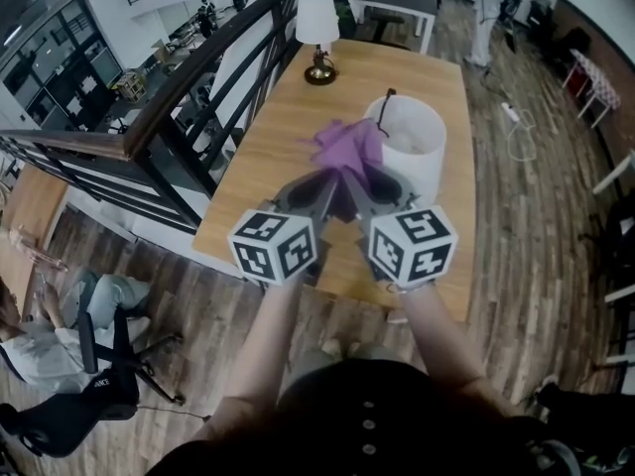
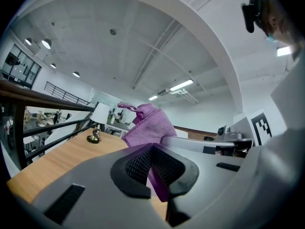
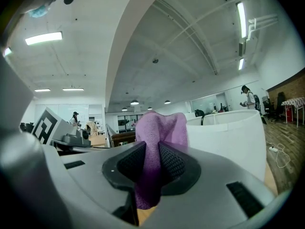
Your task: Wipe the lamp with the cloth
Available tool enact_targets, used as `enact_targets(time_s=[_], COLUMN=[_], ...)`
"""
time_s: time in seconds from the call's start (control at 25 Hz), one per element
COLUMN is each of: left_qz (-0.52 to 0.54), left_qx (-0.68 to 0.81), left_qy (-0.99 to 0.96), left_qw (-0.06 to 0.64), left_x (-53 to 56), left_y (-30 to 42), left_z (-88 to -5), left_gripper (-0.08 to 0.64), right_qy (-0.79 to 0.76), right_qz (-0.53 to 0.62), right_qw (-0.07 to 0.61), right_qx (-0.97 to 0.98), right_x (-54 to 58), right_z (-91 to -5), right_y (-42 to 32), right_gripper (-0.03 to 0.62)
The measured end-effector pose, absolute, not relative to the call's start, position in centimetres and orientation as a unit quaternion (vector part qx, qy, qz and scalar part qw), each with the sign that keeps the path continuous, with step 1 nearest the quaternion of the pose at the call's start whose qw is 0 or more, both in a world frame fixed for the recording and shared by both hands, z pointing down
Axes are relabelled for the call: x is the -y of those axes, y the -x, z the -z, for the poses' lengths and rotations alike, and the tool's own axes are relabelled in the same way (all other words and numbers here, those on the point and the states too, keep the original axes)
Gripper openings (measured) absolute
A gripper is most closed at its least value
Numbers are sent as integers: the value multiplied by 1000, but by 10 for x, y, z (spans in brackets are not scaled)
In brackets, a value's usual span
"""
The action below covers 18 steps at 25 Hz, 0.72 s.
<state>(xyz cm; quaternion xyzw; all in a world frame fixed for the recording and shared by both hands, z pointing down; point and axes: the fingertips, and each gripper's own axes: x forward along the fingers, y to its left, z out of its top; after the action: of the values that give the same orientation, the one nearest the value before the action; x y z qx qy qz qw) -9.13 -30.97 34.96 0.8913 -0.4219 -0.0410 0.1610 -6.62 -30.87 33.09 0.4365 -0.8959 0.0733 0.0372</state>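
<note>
A purple cloth point(image 1: 349, 151) is bunched up above the near part of the wooden table point(image 1: 288, 117), held by both grippers side by side. My left gripper point(image 1: 324, 194) is shut on the cloth point(image 2: 150, 123), pinching its lower edge. My right gripper point(image 1: 359, 192) is also shut on the cloth point(image 3: 159, 132), which stands up between its pads. A large white lampshade point(image 1: 409, 145) stands just behind and right of the cloth, close to the right gripper point(image 3: 152, 168). A small table lamp point(image 1: 318, 30) with a white shade and dark base stands at the table's far end, also seen in the left gripper view point(image 2: 97, 120).
A dark metal railing point(image 1: 189, 97) runs along the table's left side, over a drop to a lower floor. A person point(image 1: 45, 340) sits in an office chair at lower left. Another person point(image 1: 488, 8) stands at the far right by a white table point(image 1: 392, 3).
</note>
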Motion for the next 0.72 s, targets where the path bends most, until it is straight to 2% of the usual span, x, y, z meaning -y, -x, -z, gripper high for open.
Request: enact_targets(time_s=[0.72], left_qz=[24], left_qx=[432], left_qy=[-881], left_qw=[194], left_x=[303], left_y=[92], left_z=[-381], left_gripper=[12], right_qy=[-426], right_qz=[-104], right_qw=[46], right_qx=[898], right_x=[303], right_z=[-362], right_y=[66], right_gripper=[77])
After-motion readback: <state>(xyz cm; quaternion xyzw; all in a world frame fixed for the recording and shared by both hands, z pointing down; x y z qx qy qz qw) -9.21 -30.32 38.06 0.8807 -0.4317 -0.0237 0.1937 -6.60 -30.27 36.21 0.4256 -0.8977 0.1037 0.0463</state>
